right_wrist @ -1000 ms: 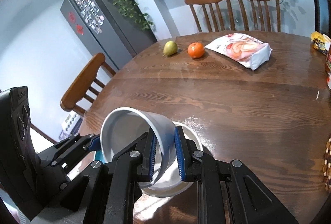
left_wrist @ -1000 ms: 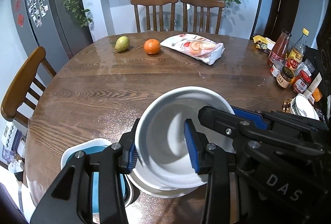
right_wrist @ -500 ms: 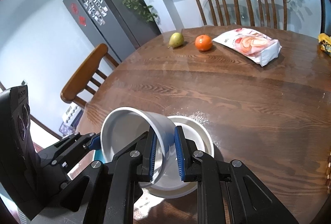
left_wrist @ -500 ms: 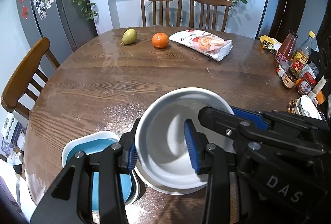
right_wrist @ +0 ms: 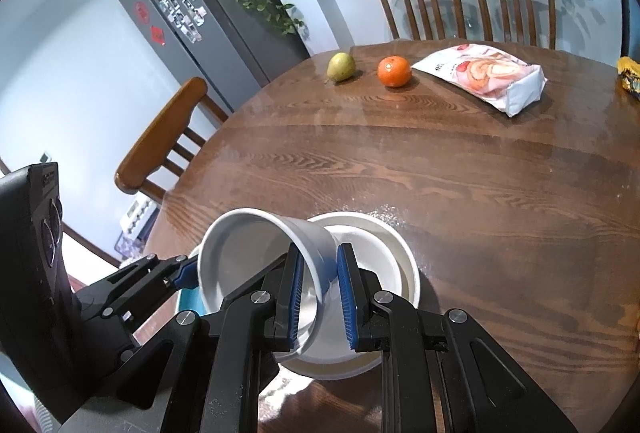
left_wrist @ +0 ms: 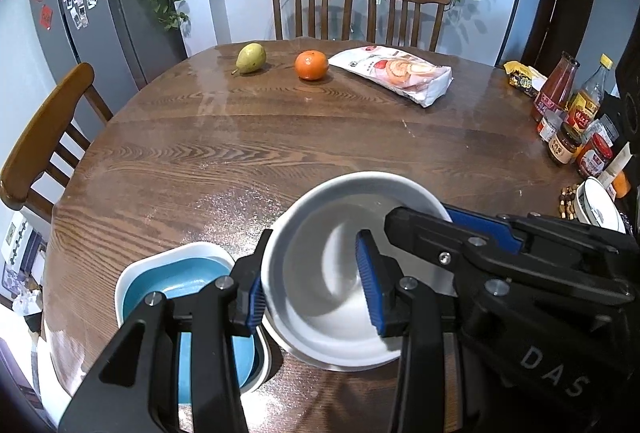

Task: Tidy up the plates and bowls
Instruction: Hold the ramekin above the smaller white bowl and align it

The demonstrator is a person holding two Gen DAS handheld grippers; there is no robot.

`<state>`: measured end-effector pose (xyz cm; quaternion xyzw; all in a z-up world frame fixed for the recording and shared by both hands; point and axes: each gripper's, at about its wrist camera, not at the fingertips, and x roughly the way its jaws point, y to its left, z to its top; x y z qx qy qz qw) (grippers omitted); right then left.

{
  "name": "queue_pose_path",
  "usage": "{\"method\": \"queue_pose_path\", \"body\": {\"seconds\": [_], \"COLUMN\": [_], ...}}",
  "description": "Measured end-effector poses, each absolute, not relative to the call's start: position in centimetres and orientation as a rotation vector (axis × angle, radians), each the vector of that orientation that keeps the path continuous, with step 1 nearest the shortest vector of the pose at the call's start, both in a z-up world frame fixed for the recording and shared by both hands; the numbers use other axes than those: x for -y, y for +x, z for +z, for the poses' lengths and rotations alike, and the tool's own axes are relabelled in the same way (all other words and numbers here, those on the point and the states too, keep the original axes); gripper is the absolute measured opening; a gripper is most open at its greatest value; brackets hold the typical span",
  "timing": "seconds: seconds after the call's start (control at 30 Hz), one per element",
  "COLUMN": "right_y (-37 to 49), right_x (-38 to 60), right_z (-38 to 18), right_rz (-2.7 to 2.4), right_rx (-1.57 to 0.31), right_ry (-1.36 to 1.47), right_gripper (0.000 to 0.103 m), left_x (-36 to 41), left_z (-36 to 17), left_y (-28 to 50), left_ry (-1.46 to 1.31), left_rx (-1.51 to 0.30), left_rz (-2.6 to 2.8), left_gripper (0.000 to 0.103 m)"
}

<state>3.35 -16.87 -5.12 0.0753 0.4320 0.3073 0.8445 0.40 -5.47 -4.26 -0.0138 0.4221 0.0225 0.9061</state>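
A white bowl [left_wrist: 320, 257] hangs tilted over a shallow white plate [right_wrist: 384, 245] near the table's front edge. My left gripper [left_wrist: 314, 293] is shut across its left rim, with one blue pad outside the wall and the other inside. My right gripper [right_wrist: 320, 297] is shut on the bowl's [right_wrist: 256, 253] opposite wall, which stands between its pads. Just left of the plate [left_wrist: 340, 363], a blue dish [left_wrist: 180, 281] rests inside a white dish. The plate's near side is hidden by the bowl and the fingers.
At the far side of the round wooden table [left_wrist: 280, 153] lie a pear [left_wrist: 250, 57], an orange [left_wrist: 311, 65] and a snack bag [left_wrist: 394, 73]. Bottles and jars [left_wrist: 568, 121] and a small patterned bowl [left_wrist: 598, 207] crowd the right edge. Chairs stand around it.
Both grippers keep the same hold on the bowl. The views have shifted slightly, so more of the blue dish shows in the left wrist view.
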Motion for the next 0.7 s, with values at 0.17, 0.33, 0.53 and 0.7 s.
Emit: {"method": "queue_pose_path", "body": {"seconds": [0.17,0.33,0.53,0.7], "right_y": [3.4,3.4,3.7,3.7], "right_x": [16.8,16.6,16.1,16.0], "right_z": [-5.5,-5.6,-5.4,-5.4], "right_rz": [0.649,0.653,0.666,0.666], "right_rx": [-0.921,-0.924,-0.921,-0.923], "right_ry": [0.162,0.164,0.155,0.154], "right_gripper": [0.021,0.021,0.021,0.021], "left_x": [5.3,5.1,4.5,4.5], "left_z": [-4.5,-4.5,-4.3,-4.6], "left_y": [0.4,0.5,0.7,0.7], "left_ry": [-0.021,-0.015,-0.022,-0.032], "left_rx": [-0.882,-0.89,-0.891,-0.907], "left_rz": [0.047,0.048,0.054,0.05], "left_gripper": [0.038,0.038,0.038,0.038]}}
